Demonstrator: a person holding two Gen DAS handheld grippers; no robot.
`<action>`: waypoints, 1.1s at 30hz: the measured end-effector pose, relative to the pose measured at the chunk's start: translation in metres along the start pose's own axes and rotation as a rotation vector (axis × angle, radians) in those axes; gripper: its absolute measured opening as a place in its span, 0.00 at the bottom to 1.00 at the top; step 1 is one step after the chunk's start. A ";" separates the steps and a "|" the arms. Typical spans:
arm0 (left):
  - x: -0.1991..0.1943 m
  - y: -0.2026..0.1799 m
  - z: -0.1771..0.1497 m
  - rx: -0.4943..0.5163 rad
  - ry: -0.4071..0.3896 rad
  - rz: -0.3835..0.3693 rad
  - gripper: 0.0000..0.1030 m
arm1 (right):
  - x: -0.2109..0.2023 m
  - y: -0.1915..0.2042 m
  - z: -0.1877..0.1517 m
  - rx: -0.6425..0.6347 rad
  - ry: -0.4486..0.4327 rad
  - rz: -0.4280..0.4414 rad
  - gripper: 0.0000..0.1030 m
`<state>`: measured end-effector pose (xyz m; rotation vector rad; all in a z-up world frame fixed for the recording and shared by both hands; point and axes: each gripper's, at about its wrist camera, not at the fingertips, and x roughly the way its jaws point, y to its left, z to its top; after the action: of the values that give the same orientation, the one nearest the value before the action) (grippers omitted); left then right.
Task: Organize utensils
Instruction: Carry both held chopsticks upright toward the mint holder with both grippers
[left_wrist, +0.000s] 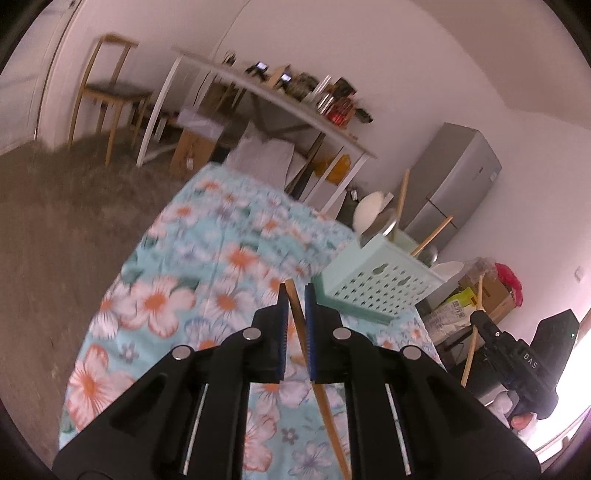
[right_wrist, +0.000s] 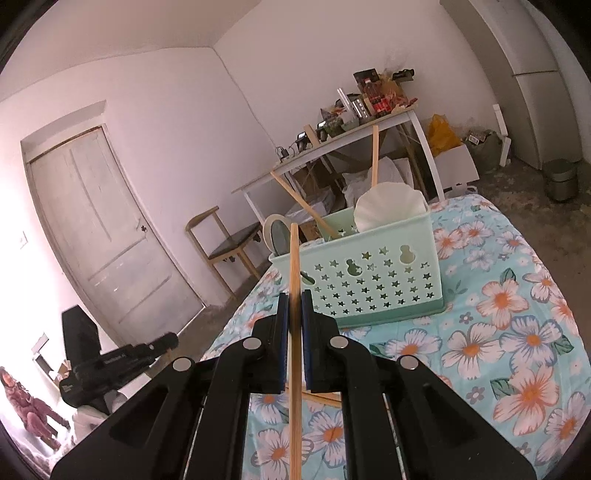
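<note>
My left gripper (left_wrist: 295, 295) is shut on a thin wooden chopstick (left_wrist: 299, 325) that slants back under the jaws, held above the floral tablecloth (left_wrist: 192, 258). My right gripper (right_wrist: 294, 299) is shut on another chopstick (right_wrist: 294, 258), which stands nearly upright in front of the mint green perforated basket (right_wrist: 373, 291). The basket holds a white plate (right_wrist: 388, 210), a bowl (right_wrist: 277, 232) and two leaning chopsticks (right_wrist: 375, 158). A further chopstick (right_wrist: 325, 398) lies on the cloth beneath the right jaws. The basket (left_wrist: 376, 291) sits to the right of the left gripper.
A white desk (right_wrist: 332, 147) crowded with clutter stands behind the table, with a wooden chair (right_wrist: 225, 243) and a door (right_wrist: 99, 229) to its left. A grey fridge (left_wrist: 454, 184) and boxes (left_wrist: 491, 291) are by the wall. A person (right_wrist: 33, 410) is low at the left.
</note>
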<state>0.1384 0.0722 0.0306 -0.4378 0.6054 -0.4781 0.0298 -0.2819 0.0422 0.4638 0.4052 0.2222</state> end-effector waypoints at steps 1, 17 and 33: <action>-0.001 -0.003 0.002 0.011 -0.008 0.002 0.07 | -0.001 0.000 0.000 0.002 -0.003 0.002 0.07; -0.023 -0.042 0.012 0.135 -0.076 0.028 0.06 | -0.009 -0.006 0.001 0.028 -0.039 0.025 0.07; -0.027 -0.058 0.012 0.175 -0.090 0.035 0.05 | -0.016 -0.004 0.001 0.033 -0.055 0.034 0.07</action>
<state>0.1088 0.0433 0.0810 -0.2803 0.4787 -0.4713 0.0159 -0.2907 0.0466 0.5090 0.3475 0.2357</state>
